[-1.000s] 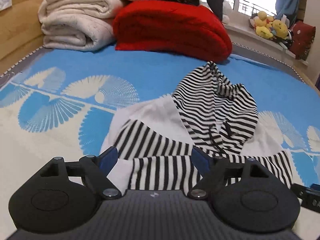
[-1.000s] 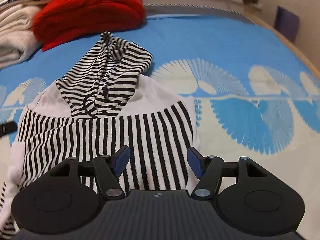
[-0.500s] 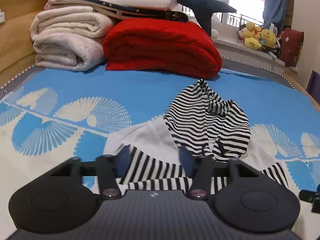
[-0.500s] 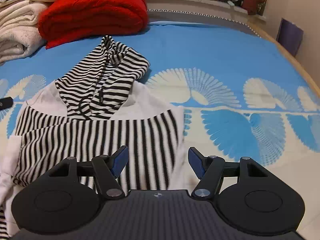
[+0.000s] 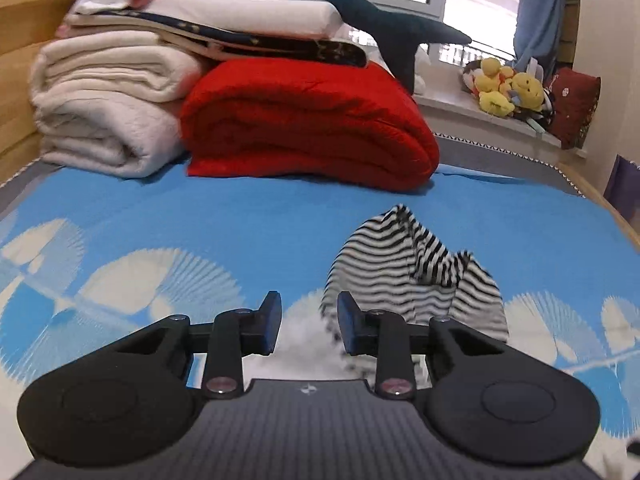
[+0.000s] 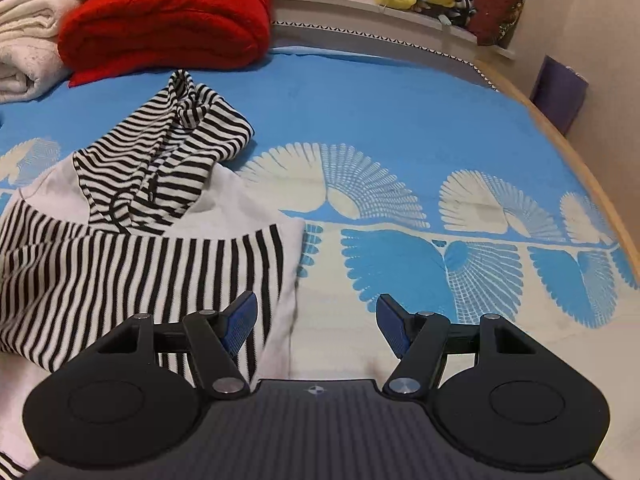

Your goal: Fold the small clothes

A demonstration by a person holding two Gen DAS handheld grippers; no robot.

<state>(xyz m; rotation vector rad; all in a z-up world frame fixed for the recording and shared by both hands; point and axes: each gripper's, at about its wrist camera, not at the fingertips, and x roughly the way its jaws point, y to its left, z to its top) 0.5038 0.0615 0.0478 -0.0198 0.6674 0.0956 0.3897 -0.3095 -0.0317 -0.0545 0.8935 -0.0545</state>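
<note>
A small black-and-white striped hooded top (image 6: 132, 232) lies on the blue patterned bed cover (image 6: 400, 120). Its hood (image 6: 168, 148) points toward the far bedding, and a striped part is folded across the body. My right gripper (image 6: 316, 320) is open and empty, just above the top's right edge. In the left wrist view the hood (image 5: 412, 280) is blurred, ahead and right of my left gripper (image 5: 308, 320). The left gripper is partly closed with a gap between the pads, and nothing is in it.
A folded red quilt (image 5: 308, 128), cream blankets (image 5: 108, 108) and a dark shark plush (image 5: 360, 20) are stacked at the far end of the bed. Yellow plush toys (image 5: 508, 88) sit on the window ledge. The bed's wooden edge (image 6: 592, 184) runs along the right.
My left gripper has lifted and pulled back from the top, and its jaws have narrowed. My right gripper has shifted to the right, toward the garment's right edge, and stays open.
</note>
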